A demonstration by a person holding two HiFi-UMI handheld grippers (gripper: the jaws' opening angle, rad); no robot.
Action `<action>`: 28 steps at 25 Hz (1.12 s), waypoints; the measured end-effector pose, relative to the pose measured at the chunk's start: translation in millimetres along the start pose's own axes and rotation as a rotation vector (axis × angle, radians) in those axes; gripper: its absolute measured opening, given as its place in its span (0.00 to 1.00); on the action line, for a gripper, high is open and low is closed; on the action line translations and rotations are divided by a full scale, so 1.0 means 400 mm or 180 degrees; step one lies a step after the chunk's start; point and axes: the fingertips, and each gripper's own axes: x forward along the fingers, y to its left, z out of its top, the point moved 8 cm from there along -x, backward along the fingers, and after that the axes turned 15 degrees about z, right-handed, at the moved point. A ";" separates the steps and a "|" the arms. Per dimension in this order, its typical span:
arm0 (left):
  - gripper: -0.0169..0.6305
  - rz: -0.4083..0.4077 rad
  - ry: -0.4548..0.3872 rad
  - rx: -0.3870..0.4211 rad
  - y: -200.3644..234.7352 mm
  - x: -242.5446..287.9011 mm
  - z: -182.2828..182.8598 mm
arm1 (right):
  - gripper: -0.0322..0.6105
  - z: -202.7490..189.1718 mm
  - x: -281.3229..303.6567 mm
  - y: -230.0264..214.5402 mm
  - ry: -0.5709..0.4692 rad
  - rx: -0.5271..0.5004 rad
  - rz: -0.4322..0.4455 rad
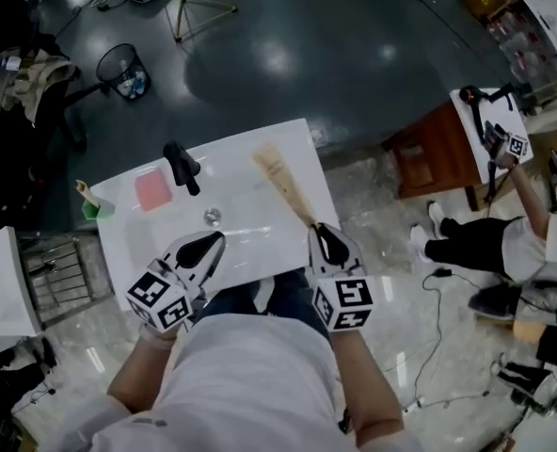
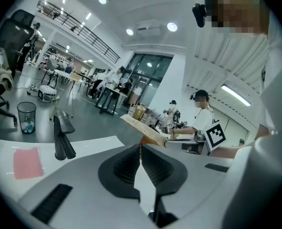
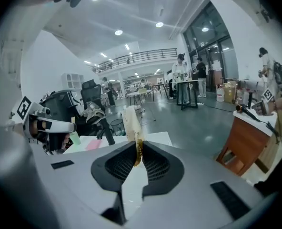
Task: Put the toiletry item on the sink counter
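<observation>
White sink counter [image 1: 256,245], toiletry item [image 1: 284,187] pinched at near end by right tool [image 1: 322,231], left tool [image 1: 213,244] closed

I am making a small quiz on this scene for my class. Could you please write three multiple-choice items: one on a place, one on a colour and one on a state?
1. Where does the pink pad lie?
A. In the bin
B. On the counter, beside the faucet
C. On the brown table

2. What colour is the faucet?
A. Black
B. Red
C. Gold

3. What is the state of the right gripper?
A. Open and empty
B. Shut on the faucet
C. Shut on the toiletry item

Answers:
1 B: the head view shows the pad flat on the white top, just left of the faucet.
2 A: the faucet is dark in all three views.
3 C: the right gripper view shows the jaws closed on the item's near end.
</observation>
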 end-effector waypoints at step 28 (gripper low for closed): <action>0.06 0.1863 -0.0370 -0.0942 0.059 0.029 -0.079 | 0.13 0.086 0.600 -0.265 0.1575 -0.1683 0.2057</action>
